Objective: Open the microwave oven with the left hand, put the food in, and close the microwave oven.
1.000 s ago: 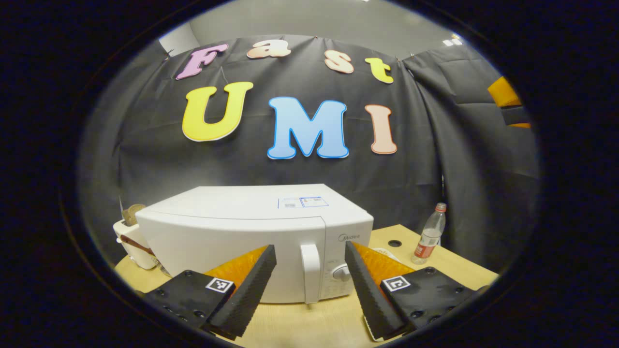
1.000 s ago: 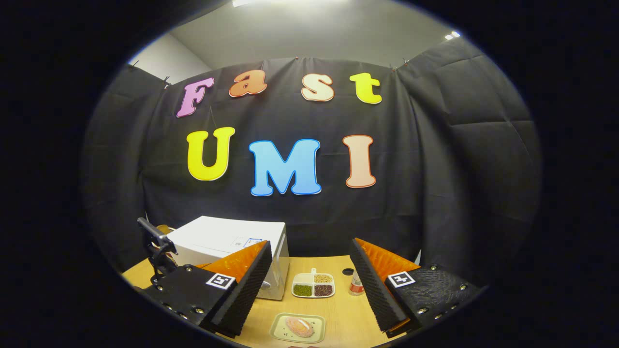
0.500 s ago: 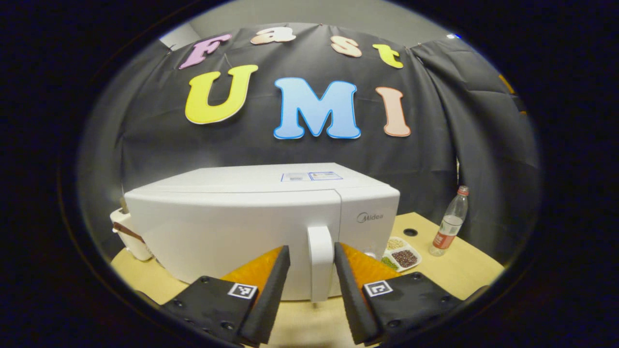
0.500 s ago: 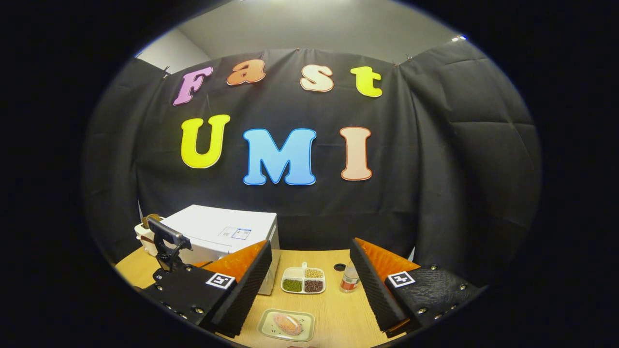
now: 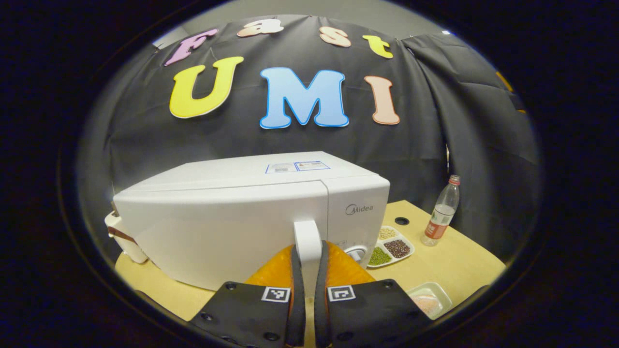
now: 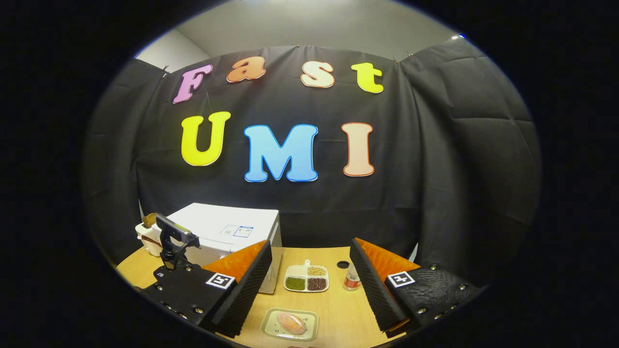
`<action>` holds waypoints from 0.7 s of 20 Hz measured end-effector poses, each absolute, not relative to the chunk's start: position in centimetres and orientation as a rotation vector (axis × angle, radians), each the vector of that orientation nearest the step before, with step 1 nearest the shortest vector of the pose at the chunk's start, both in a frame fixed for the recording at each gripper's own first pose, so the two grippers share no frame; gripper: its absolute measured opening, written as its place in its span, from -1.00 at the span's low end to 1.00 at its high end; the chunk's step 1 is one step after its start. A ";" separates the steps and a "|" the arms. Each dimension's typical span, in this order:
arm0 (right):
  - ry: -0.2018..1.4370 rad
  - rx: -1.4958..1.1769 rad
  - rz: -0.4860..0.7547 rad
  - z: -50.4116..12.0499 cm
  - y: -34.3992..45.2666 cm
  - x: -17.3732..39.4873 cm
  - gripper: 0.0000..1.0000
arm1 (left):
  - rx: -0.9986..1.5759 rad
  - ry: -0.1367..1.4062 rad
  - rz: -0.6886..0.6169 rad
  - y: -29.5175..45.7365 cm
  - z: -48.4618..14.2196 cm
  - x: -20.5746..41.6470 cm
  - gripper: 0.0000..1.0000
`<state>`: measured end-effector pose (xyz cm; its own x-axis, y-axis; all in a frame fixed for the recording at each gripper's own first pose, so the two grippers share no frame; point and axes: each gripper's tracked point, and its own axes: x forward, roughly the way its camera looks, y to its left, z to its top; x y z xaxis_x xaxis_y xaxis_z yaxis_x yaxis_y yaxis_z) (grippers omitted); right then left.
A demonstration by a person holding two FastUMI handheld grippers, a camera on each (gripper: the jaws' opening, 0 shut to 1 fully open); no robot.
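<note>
The left gripper point(image 5: 307, 270) clamps its 2 fingers on the door handle point(image 5: 308, 241) of the closed microwave point(image 5: 232, 217), apparently ready to pull. The right gripper point(image 6: 309, 285), spread wide and empty, waits above the food point(image 6: 291, 323) (on its tray point(image 6: 271, 332)).

Black cloth wall point(image 6: 435, 145) — wooden table point(image 6: 338, 309)
</note>
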<state>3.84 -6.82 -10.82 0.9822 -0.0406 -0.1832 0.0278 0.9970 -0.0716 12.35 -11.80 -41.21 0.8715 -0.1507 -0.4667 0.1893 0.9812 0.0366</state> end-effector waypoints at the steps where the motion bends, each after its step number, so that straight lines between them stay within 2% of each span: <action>1: 0.186 -0.067 -0.025 -10.8 -6.4 3.9 0.97 | 0.078 0.488 -0.183 -11.9 -41.0 12.2 -0.82; 5: 0.190 -0.065 0.003 -11.2 -5.2 3.7 0.97 | 0.075 0.522 -0.213 -11.8 -41.0 11.6 -0.82; 10: 0.221 -0.033 0.018 -13.0 -4.3 3.1 0.97 | 0.118 0.517 -0.321 -10.4 -39.9 4.9 -0.82; 14: 0.239 0.013 0.094 -13.6 -1.8 2.8 0.97 | 0.175 0.555 -0.409 -9.2 -39.2 1.6 -0.82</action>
<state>2.81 -1.78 -13.58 0.9671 0.0948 -0.2360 -0.0917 0.9955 0.0241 1.63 -9.21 -39.22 0.7726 -0.3285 -0.5434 0.4218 0.9052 0.0524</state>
